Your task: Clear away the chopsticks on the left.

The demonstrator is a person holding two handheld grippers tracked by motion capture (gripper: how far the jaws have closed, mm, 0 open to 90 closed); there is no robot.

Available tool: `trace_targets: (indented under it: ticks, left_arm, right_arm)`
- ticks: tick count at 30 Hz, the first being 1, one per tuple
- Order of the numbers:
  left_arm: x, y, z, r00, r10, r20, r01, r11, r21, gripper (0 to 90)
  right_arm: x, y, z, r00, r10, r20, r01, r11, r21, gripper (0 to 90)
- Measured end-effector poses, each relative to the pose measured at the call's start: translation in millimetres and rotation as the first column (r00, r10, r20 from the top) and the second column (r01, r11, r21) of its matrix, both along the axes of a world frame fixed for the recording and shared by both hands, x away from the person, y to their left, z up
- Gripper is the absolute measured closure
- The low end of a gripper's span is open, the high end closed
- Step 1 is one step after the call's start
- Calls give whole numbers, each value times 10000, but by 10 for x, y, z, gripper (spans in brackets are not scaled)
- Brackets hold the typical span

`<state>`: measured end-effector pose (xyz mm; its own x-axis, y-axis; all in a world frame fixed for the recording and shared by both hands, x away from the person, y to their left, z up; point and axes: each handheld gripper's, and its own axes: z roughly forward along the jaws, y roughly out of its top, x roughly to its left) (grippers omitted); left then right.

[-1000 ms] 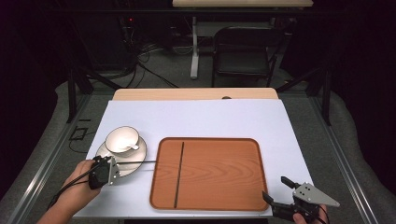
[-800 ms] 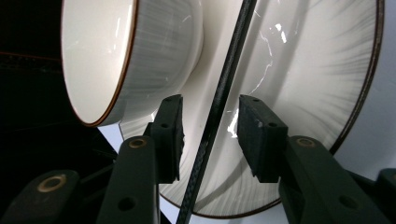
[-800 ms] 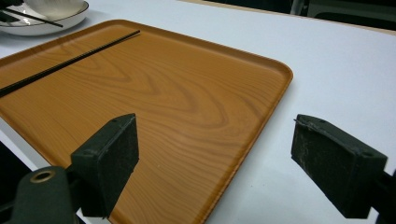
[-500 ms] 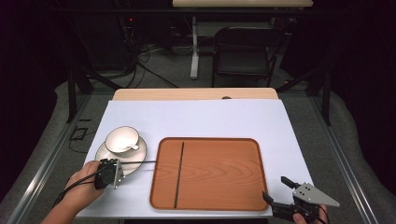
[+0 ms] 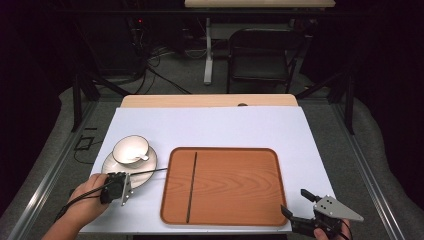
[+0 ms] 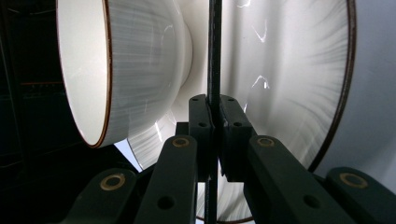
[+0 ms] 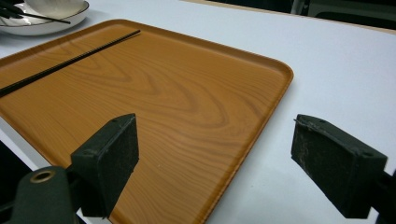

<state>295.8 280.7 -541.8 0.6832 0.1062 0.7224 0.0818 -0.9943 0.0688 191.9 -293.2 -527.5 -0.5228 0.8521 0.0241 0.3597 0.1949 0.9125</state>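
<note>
Here the left gripper (image 5: 119, 186), jaws just closed, pinches a black chopstick (image 6: 214, 56) lying across the saucer (image 5: 145, 169), apparently to lift it; the right gripper (image 5: 299, 206) waits open at the tray's (image 5: 230, 185) near-right corner.

Black hand-held gripper (image 5: 116, 187), brass-ringed screws, trailing cable, grey three-cornered plate (image 5: 336, 208)

— What sort of place is this?
— A lab or studio: dark room, a metal frame (image 5: 77, 95) around the table (image 5: 210, 122), cables (image 5: 160, 62) on the floor.
— Anything else?
— An empty black chair (image 5: 260, 55) behind.
</note>
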Motion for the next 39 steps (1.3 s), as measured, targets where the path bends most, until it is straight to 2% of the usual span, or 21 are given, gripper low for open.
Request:
trace_targets:
  ticks: [16,20,24,27,28,30,33,34,35,36,37,38,39]
  left_arm:
    - [-154,-2,391,9983,-170,552,176,9998,-106,852]
    - [-168,-29,480,9980,-124,628,143,9995,-286,852]
    - [-173,-50,565,9982,3,592,36,9979,-649,852]
    - [-168,-54,637,9987,375,356,-323,9901,-1362,852]
    - [-164,-51,661,9982,509,322,-451,9857,-1626,852]
    - [-153,-44,714,9960,886,150,-830,9707,-2256,852]
    - [-133,-30,793,9872,1552,-377,-1590,9331,-3224,853]
    - [-127,-26,813,9824,1767,-609,-1868,9162,-3544,853]
    - [-123,-22,827,9795,1867,-760,-2016,9047,-3753,854]
    - [-117,-17,845,9750,2010,-950,-2223,8891,-4001,854]
    - [-110,-13,864,9673,2212,-1239,-2533,8630,-4371,854]
    - [-104,-4,887,9601,2360,-1499,-2790,8423,-4611,854]
    - [-97,2,904,9544,2445,-1712,-2974,8262,-4785,853]
  right_arm:
    - [1,4,0,10000,-16,-43,16,10000,-9,145]
    - [0,4,1,10000,-6,-27,6,10000,-20,145]
    - [-1,3,1,10000,-9,-21,9,10000,-16,145]
    - [-1,1,0,10000,-9,-18,9,10000,-5,145]
    - [-1,1,0,10000,-8,-20,8,10000,-6,145]
    - [0,1,0,10000,-9,-27,9,10000,-4,145]
    - [2,1,-1,10000,-20,-23,20,10000,-1,145]
    - [2,0,-1,10000,-23,-21,23,10000,2,145]
    - [2,0,-2,10000,-22,-14,22,10000,2,145]
    - [2,-1,-2,10000,-24,-15,24,10000,1,145]
    - [2,-2,-3,10000,-27,-12,27,10000,-2,145]
    - [3,-4,-4,10000,-38,-21,38,10000,12,145]
    - [4,-6,-5,10000,-41,-28,42,10000,27,145]
